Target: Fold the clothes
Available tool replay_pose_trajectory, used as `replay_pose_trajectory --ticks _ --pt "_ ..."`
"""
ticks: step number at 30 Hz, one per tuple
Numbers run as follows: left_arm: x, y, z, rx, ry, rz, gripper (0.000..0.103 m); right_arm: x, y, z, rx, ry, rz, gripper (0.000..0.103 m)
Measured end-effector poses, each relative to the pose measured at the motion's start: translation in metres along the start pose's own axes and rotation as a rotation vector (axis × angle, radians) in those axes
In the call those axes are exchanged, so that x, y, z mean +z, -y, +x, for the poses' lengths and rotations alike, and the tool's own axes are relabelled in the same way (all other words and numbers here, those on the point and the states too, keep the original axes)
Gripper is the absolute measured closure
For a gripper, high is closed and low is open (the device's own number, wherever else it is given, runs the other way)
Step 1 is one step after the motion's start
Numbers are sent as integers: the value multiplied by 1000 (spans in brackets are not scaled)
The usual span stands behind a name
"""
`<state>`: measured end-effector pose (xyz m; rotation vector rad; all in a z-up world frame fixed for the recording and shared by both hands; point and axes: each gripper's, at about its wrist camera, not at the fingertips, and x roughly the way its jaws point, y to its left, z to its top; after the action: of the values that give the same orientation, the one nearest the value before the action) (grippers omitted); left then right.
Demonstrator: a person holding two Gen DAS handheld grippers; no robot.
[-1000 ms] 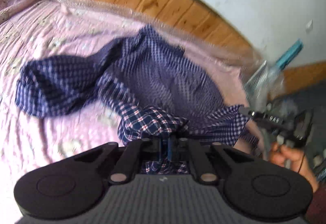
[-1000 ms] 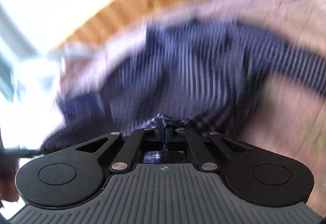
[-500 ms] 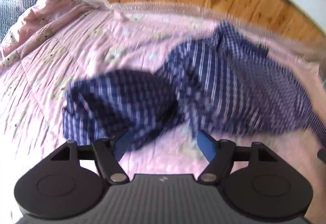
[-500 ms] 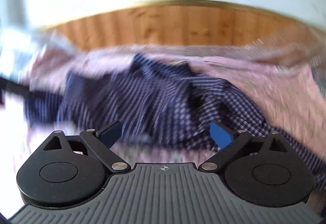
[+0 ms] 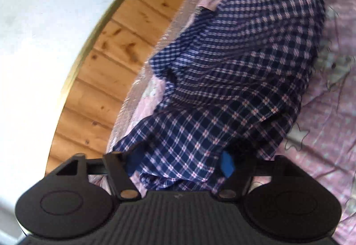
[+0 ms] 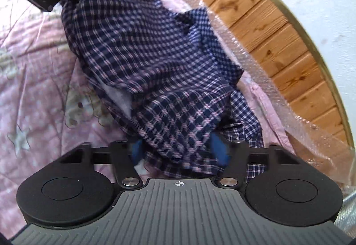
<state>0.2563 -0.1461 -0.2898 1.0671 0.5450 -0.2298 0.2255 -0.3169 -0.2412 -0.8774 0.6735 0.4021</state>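
Left wrist view: we record one navy plaid shirt (image 5: 233,80), bunched lengthwise on a pink quilted bedspread (image 5: 329,116), its far edge against the bubble-wrap sheeting (image 5: 142,80) that lines a knotty wooden headboard (image 5: 124,51). Left gripper (image 5: 179,161): jaws part open and just now closing, one end of the shirt lying between the blue pads; we cannot tell whether the pads yet press on the cloth. Right wrist view: the same shirt (image 6: 142,51) runs away from us across the bedspread (image 6: 33,80), headboard (image 6: 278,35) to the right. Right gripper (image 6: 179,152): jaws likewise part open and just now closing, a thick fold of plaid between them, pressure not confirmed. The left tool shows at the far left corner of this view, at the shirt's other end. Step in hand, as we judge it: taking hold of the two ends so the garment can be lifted and spread flat. To do this well, we would close each pair of tongs on a single edge or seam rather than a wad of layers, confirm both grips before lifting, then draw the ends apart evenly so the shirt opens without twisting or catching the bubble wrap.
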Motion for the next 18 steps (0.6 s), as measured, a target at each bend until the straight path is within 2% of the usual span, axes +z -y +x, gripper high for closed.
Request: replay_pose_trajectory --ticks 1,2,7,9,11,14,18 --pt "-1 -6 1 -26 -10 -2 94 -1 6 1 13 -8 9 97" --pt "-2 -15 0 -55 -18 -31 99 -1 13 1 26 -16 22 103" --pt "-10 -98 -35 -316 9 -383 100 1 65 -41 137 48 256 103" --pt "-18 -126 -60 -413 31 -477 100 -4 84 -70 176 81 355 103" --pt "-27 -150 -97 -520 72 -543 100 -10 93 -110 216 111 400 103" --pt "-46 -161 -157 -686 115 -582 100 -18 93 -177 282 122 424 103" --pt "-79 -120 -218 -883 61 -556 100 -43 52 -245 409 23 424 103"
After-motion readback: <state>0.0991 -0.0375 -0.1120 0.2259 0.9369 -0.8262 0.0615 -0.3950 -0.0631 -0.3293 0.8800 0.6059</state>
